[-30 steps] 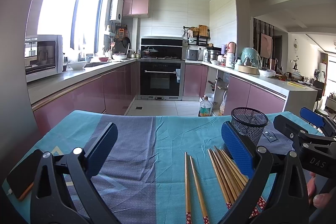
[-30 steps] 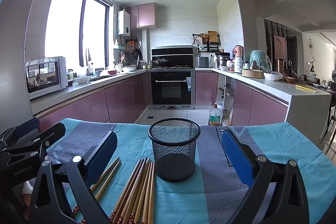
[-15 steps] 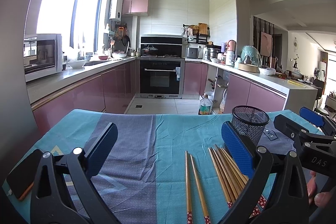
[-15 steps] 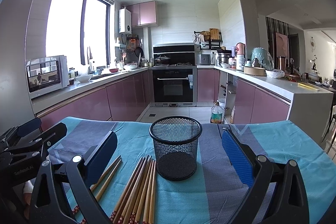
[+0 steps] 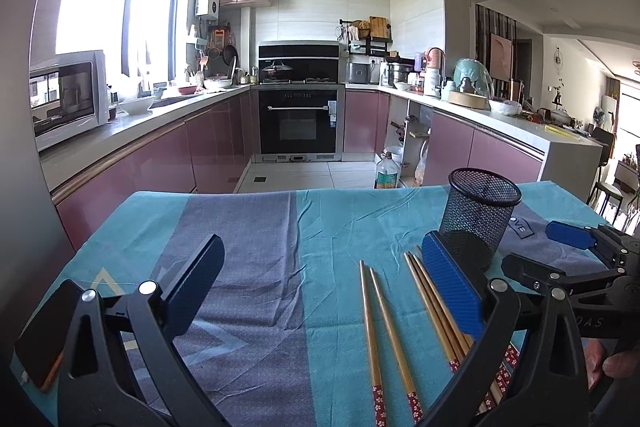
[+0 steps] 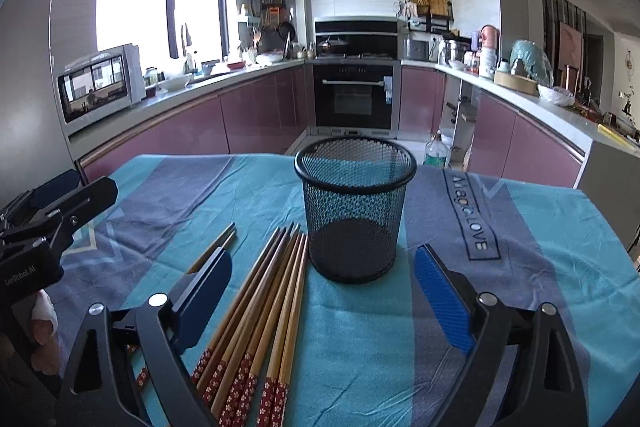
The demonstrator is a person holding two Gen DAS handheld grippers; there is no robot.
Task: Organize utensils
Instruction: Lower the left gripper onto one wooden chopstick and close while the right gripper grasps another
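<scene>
A black mesh cup (image 6: 354, 205) stands upright and empty on the blue tablecloth (image 6: 520, 291); it also shows in the left wrist view (image 5: 478, 215). Several wooden chopsticks with red patterned ends (image 6: 264, 315) lie in a bundle left of the cup, and two more lie apart (image 5: 382, 331). My left gripper (image 5: 320, 283) is open and empty above the cloth, left of the bundle. My right gripper (image 6: 324, 291) is open and empty, low over the chopsticks, just before the cup. Each gripper shows at the edge of the other's view.
A dark phone (image 5: 42, 331) lies at the cloth's near left corner. Beyond the table's far edge are the kitchen floor, purple cabinets (image 5: 152, 163), an oven (image 5: 300, 123) and a bottle on the floor (image 5: 386, 173).
Both grippers have moved forward and lower; the cup and chopsticks appear closer in the right wrist view. Nothing was taken hold of.
</scene>
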